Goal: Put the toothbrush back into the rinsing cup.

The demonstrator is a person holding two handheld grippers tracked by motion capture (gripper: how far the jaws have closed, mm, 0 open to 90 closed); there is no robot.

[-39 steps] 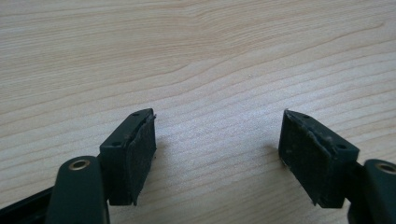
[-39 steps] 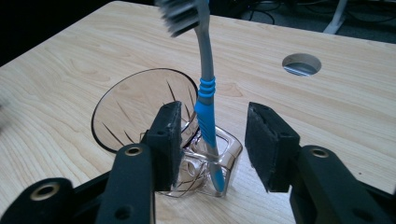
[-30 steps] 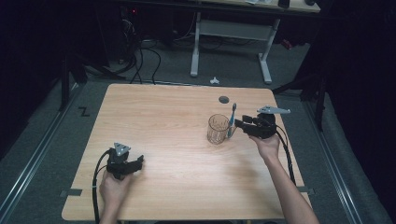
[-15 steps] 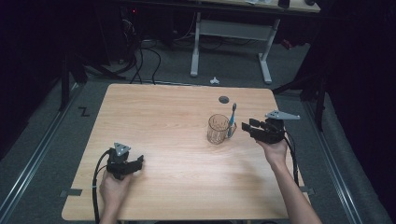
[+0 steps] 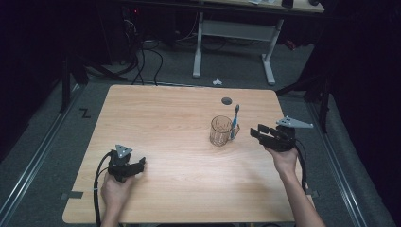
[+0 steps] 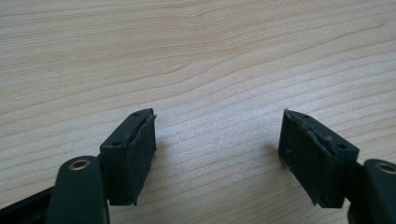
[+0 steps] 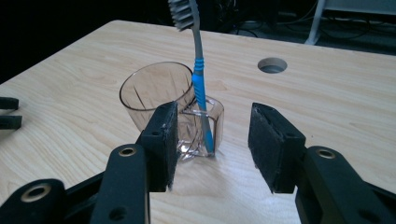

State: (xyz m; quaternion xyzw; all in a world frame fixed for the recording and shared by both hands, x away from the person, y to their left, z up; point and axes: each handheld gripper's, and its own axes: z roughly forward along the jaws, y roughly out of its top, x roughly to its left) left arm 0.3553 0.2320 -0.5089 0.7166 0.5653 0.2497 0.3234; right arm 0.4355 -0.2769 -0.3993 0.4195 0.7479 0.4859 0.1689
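While the right gripper [image 7: 212, 144] hangs with jaws spread and empty, having just narrowed slightly, the toothbrush [image 7: 201, 88] stands straight ahead, apart, in the glass cup's [image 7: 159, 95] handle on the counter [image 7: 327, 93].

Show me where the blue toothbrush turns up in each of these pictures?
High view: toothbrush stands right of centre, in the handle of the clear cup.
Left gripper view: not in this picture.
Right gripper view: toothbrush stands upright at centre, beyond the gripper.
Shared landmark: the round hole in the tabletop.
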